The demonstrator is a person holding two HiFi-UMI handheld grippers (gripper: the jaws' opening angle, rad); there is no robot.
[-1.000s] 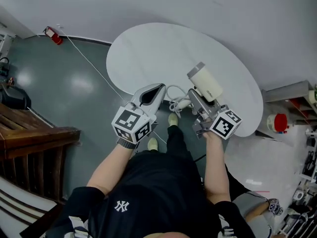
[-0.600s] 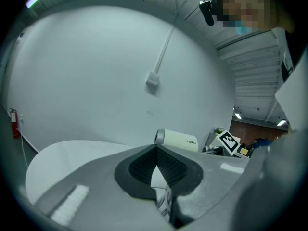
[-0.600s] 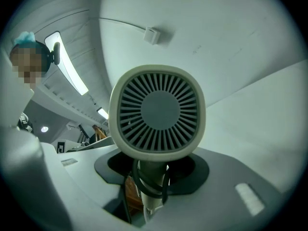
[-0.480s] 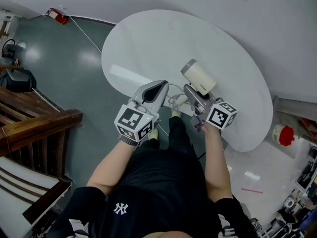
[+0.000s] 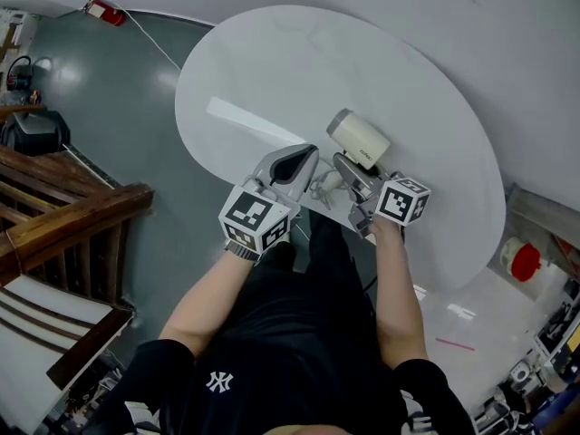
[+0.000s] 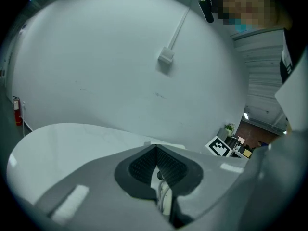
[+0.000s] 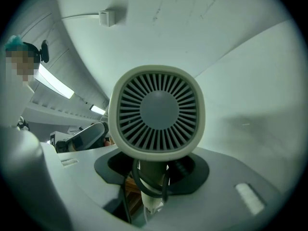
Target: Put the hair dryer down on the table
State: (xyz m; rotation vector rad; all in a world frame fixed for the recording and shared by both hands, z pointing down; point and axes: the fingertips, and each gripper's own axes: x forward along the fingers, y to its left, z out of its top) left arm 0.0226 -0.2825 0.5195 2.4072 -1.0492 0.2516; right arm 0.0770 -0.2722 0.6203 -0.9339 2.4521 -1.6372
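Note:
A cream hair dryer (image 5: 358,139) hangs just above the near side of the round white table (image 5: 272,62). My right gripper (image 5: 349,169) is shut on its handle. In the right gripper view the dryer's round rear grille (image 7: 156,112) faces the camera, with the handle (image 7: 150,177) pinched between the jaws. My left gripper (image 5: 304,157) sits close beside it on the left, jaws shut on the dryer's white cord (image 5: 322,186). In the left gripper view that cord (image 6: 162,194) shows in the narrow gap below the closed pads, with the table (image 6: 72,138) beyond.
A wooden railing (image 5: 72,216) stands on the left. A red fire extinguisher (image 5: 100,9) and a white floor cable (image 5: 159,48) lie beyond the table. A red-lidded container (image 5: 524,259) sits at right. A person stands in the background of both gripper views.
Both grippers have moved forward together, so the hair dryer is now further over the table top. Both grips are unchanged.

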